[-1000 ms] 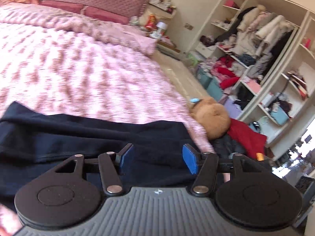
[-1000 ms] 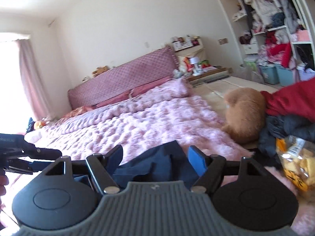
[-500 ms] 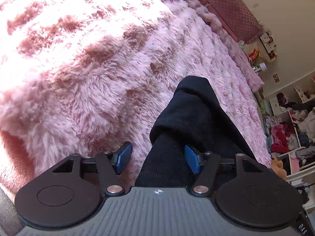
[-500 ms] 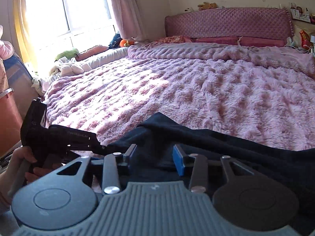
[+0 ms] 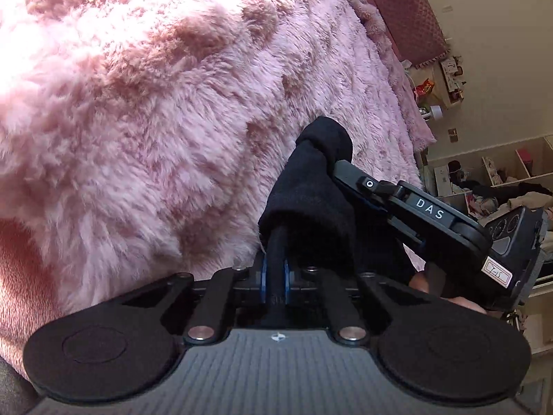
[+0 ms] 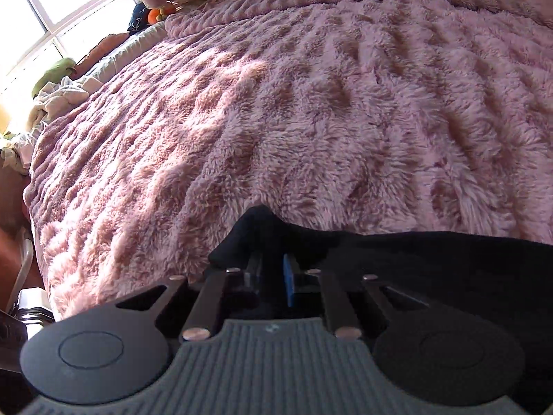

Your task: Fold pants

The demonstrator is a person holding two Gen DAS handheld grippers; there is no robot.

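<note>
Both tools newly clamping one pants (image 5: 311,204)

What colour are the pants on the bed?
Dark navy, close to black. The pants show best in the right wrist view, against the pink fluffy blanket.

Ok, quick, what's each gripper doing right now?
Left gripper: just closed, shut on the dark pants.
Right gripper: just closed, shut on the pants too.

Each black tool (image 5: 274,278) has blue pads, silver pivot screws and a ribbed grey body; the right tool (image 5: 349,176) is lettered "DAS".
</note>
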